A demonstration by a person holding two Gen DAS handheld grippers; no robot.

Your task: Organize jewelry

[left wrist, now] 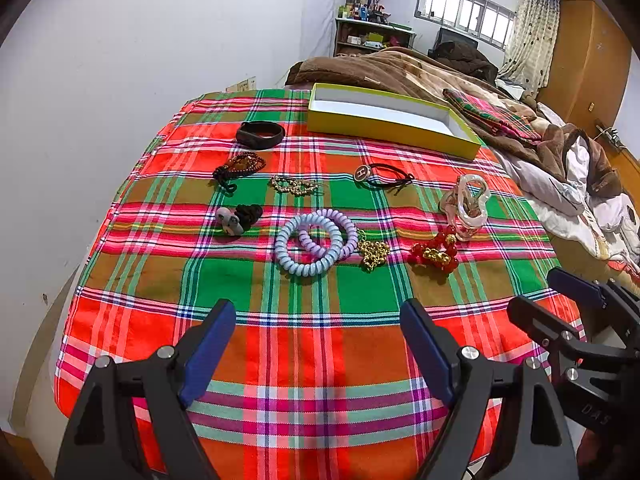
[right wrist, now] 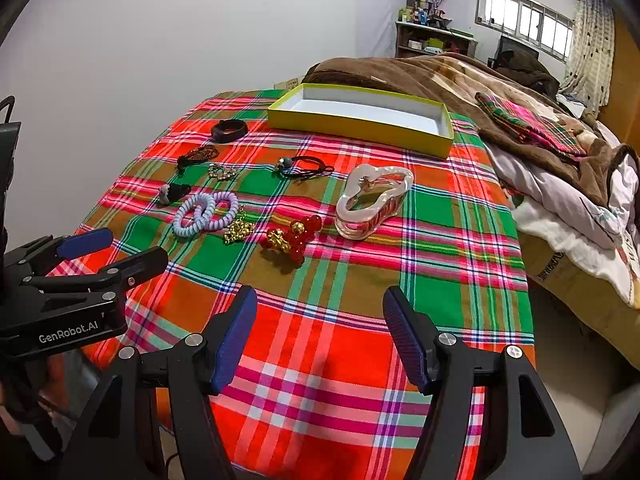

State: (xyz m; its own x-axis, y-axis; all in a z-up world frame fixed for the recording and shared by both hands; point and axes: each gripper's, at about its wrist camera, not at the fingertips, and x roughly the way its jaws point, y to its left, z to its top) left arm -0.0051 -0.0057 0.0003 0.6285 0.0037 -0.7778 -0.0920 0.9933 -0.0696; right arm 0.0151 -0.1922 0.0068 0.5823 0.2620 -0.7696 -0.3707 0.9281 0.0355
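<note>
Presently both claws hang released over the near edge of the plaid cloth (left wrist: 320, 360), jaws wide apart and holding nothing. The left claw (left wrist: 318, 340) stands left of the right claw (right wrist: 320, 332), the two close side by side.

Ahead of the left claw, nearest, lie two coiled hair ties (left wrist: 314, 242), blue and lilac, overlapping. Touching their right side is a gold chain (left wrist: 373, 254). Further right, directly ahead of the right claw, sits a red bead cluster (right wrist: 292, 238) with gold parts. Just beyond it and to the right rests a clear hair claw clip (right wrist: 374, 200).

Left of the coils lies a black scrunchie (left wrist: 242, 216) with a grey charm. Beyond that row, a gold clip (left wrist: 294, 185) lies centrally, a black elastic (left wrist: 384, 176) with a round tag to its right, and dark beads (left wrist: 240, 166) to its left. Further off on the left is a black band (left wrist: 260, 135).

Farthest, at the cloth's far edge, stands an open yellow box (left wrist: 400, 132), white inside, nothing visible in it. All jewelry lies on the cloth, outside the box. Right of the box, brown blankets (right wrist: 460, 80) are heaped.
</note>
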